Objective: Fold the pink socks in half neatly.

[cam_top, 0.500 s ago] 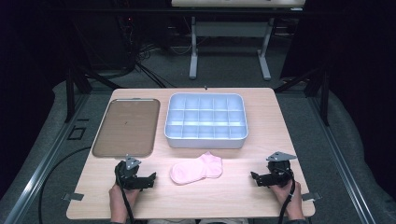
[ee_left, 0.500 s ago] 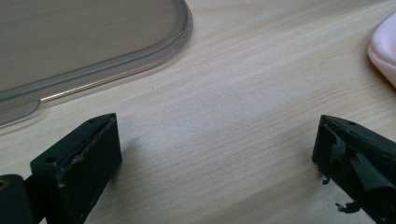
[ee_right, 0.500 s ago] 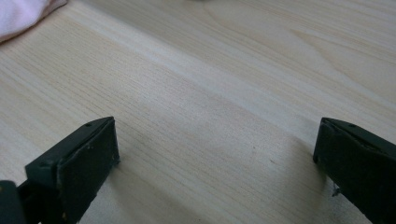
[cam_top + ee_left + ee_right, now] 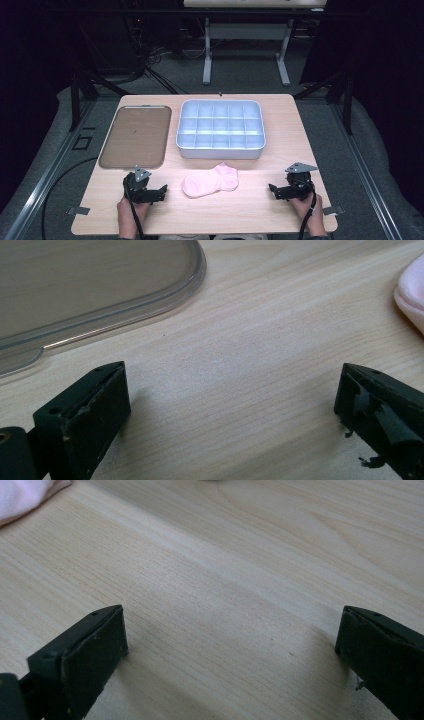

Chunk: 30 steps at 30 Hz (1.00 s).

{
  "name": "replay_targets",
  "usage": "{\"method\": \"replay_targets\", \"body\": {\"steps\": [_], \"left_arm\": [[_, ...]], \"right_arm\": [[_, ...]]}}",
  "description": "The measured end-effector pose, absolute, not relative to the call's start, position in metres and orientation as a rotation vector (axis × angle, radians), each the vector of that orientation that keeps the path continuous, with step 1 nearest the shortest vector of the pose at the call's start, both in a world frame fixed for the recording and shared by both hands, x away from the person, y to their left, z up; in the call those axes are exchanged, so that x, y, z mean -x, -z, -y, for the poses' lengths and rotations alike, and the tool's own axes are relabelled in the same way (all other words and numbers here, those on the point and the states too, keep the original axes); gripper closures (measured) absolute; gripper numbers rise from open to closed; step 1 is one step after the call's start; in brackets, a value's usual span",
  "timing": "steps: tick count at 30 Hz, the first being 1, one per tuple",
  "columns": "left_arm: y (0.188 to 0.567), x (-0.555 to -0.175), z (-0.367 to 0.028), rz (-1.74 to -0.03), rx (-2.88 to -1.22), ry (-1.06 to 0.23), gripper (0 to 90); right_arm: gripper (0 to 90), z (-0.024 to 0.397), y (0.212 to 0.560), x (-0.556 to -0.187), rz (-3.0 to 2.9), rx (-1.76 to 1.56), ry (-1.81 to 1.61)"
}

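Pink sock (image 4: 210, 180) lies untouched on table (image 4: 280, 210) between left gripper (image 4: 159, 192) and right gripper (image 4: 274, 190), near compartment tray (image 4: 220, 150); both sets of fingers wide apart, empty, so nothing started, pickup left.

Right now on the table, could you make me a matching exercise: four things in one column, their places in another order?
Things:
1. pink sock
2. divided tray
3. clear lid
4. right gripper

Places:
A. far left, lying flat on the table
B. near edge, between the two grippers
C. near right, jaws open toward the sock
D. far middle, beside the lid

Pairs: 1-B, 2-D, 3-A, 4-C
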State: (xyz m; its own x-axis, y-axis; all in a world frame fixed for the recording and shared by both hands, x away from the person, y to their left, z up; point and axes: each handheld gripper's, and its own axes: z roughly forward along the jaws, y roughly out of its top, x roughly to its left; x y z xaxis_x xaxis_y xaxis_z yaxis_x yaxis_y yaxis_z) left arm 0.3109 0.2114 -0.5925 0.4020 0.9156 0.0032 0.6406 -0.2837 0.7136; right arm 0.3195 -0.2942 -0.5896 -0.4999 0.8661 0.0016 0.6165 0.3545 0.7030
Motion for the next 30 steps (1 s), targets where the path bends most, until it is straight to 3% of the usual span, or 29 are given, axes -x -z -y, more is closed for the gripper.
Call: {"method": "replay_targets", "body": {"steps": [17,30], "left_arm": [[0.590,-0.306,-0.208,-1.305,-2.027,-0.624,0.0],[0.561,-0.307,-0.194,-1.198,-2.030,-0.435,0.0]], "right_arm": [[0.0,0.294,0.590,-0.320,-2.247,-1.303,-0.928],[0.0,0.294,0.590,-0.320,-2.233,-1.317,-0.929]]}}
